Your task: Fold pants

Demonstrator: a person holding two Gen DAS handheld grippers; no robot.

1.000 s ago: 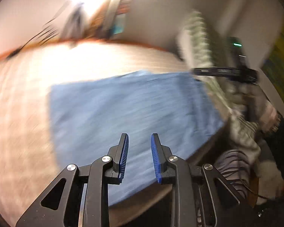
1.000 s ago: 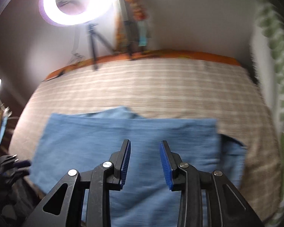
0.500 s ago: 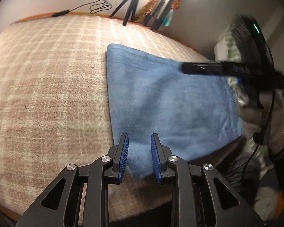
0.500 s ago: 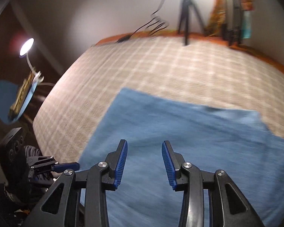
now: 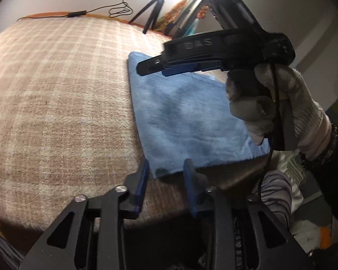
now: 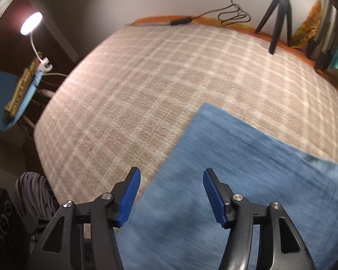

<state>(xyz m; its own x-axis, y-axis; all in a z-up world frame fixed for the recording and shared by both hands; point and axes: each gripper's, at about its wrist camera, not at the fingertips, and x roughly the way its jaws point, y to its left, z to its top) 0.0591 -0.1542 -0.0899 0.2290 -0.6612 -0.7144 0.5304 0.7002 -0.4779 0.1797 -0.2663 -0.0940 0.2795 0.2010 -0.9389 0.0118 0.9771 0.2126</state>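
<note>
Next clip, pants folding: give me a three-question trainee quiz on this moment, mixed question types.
1. True or false: the left tool is clamped on the blue pants.
2. The pants lie on: A) bare wood B) a plaid blanket C) a tray.
3. What stands at the blanket's far edge, by the wall?

Key: 1 false, its jaws stand open at the near corner; 2 B; 3 a black tripod.

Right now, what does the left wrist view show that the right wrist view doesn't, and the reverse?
Only the left wrist view shows the gloved right hand gripping its tool, and the left claw open at the near corner of the blue pants. Only the right wrist view shows the desk lamp and the right claw open above the pants. Both show the plaid blanket and tripod.
</note>
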